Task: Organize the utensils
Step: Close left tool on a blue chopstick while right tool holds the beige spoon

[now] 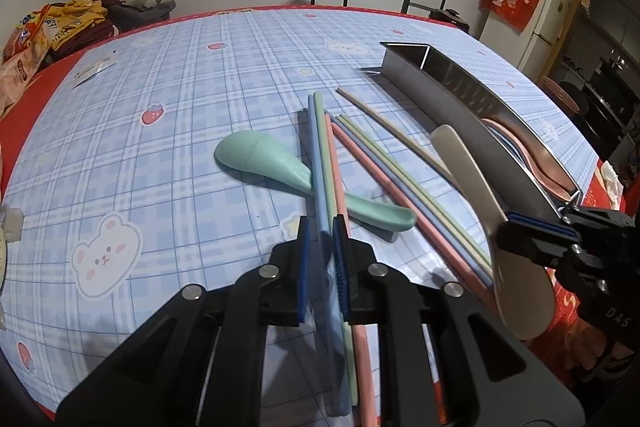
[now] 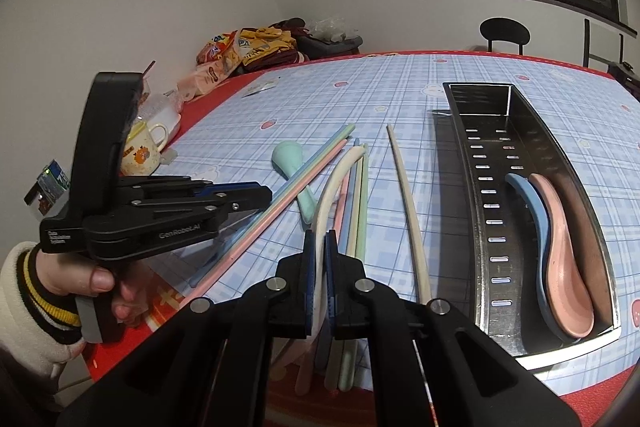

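Closest to the left wrist camera, the left gripper (image 1: 321, 227) is clenched on 2 chopsticks, 1 blue (image 1: 318, 163) and 1 green (image 1: 322, 131), which run between its blue pads (image 1: 304, 259) out over the table. A pink chopstick (image 1: 335, 163) lies just beside that pair on the side toward the metal tray (image 1: 440, 95). All 3 cross over the handle of a mint-green spoon (image 1: 260, 163) lying on the blue plaid tablecloth (image 1: 180, 75), on the side of the sticks away from the tray.

Between that spoon and the tray, more chopsticks fan out on the cloth: pink, blue-grey, green, and 1 cream chopstick (image 2: 408, 203) nearest the tray.

The right gripper (image 2: 319, 239) grasps the cream spoon (image 2: 332, 187) by its handle, edge-on between its pads; from the left wrist view its bowl (image 1: 520, 287) hangs beside the tray's near end.

Inside the tray, at its near end, lie a blue spoon (image 2: 528, 211) and a pink spoon (image 2: 564, 267), touching each other. A hand (image 2: 92, 279) in a cream sleeve holds the left gripper's grip, with a mug (image 2: 142, 147) behind it, well apart from the tray.
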The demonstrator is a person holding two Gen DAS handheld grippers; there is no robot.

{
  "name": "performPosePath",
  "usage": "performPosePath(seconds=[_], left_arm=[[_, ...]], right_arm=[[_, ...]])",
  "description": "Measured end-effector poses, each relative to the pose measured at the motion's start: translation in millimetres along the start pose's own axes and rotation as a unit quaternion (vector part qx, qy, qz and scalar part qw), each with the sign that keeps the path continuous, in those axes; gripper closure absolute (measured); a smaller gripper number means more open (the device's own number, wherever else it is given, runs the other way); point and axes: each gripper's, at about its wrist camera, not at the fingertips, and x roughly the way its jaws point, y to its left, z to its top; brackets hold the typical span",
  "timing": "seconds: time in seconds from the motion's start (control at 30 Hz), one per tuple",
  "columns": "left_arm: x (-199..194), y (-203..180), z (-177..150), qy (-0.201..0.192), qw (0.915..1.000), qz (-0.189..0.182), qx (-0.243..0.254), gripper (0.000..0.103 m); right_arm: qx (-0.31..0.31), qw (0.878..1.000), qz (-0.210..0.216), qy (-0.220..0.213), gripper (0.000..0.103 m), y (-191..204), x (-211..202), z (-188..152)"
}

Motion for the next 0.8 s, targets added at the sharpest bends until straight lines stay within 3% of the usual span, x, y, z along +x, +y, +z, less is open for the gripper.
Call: performPosePath(seconds=[0.8], left_arm=[[8.7,1.2,2.5,0.024,0.9993,0.025,0.011,0.085]], right_arm=[[0.011,1.0,0.014,0.003,0.097,-3.5,1.4,-0.1]])
